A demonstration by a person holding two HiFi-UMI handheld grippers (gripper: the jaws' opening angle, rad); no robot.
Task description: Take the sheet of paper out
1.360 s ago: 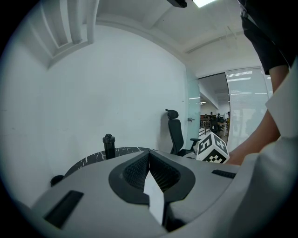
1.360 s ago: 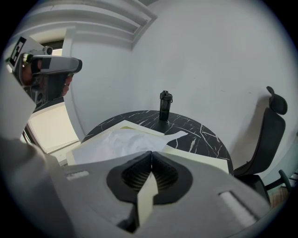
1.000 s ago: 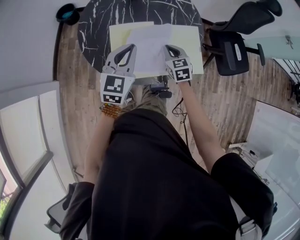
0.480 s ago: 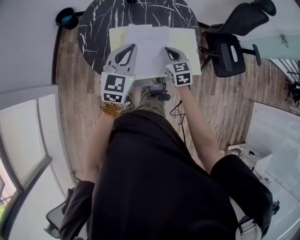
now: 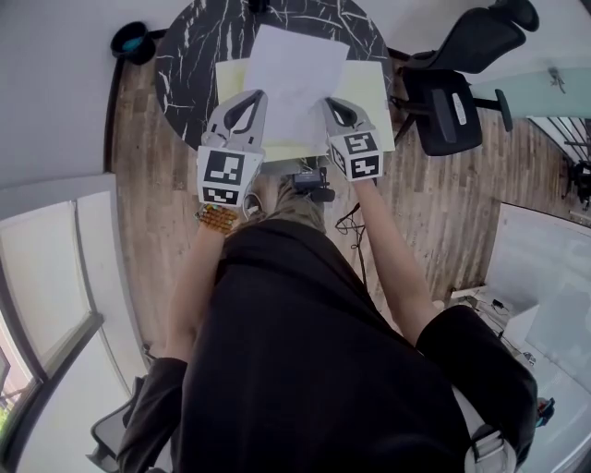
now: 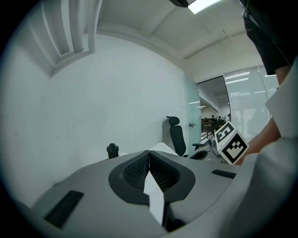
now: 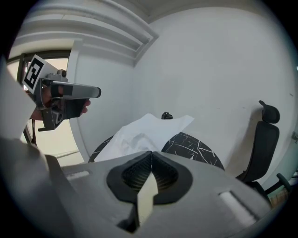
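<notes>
A white sheet of paper (image 5: 297,65) is raised and tilted over an open pale yellow folder (image 5: 366,85) on the round black marble table (image 5: 185,55). My left gripper (image 5: 249,100) is at the sheet's near left corner and my right gripper (image 5: 331,102) at its near right corner. In the left gripper view the jaws (image 6: 149,153) are shut with a white strip of paper (image 6: 154,197) pinched between them. In the right gripper view the jaws (image 7: 151,153) are shut on a paper edge, and the sheet (image 7: 144,132) rises, slightly crumpled, just beyond them.
A black office chair (image 5: 452,92) stands right of the table. A dark round container (image 5: 132,28) sits on the wooden floor at the far left. A small black object (image 7: 166,115) stands at the table's far side. A white wall runs behind.
The sheet has come up off the folder and turned, its far edge now reaching further over the table. Both grippers stayed near the table's front edge.
</notes>
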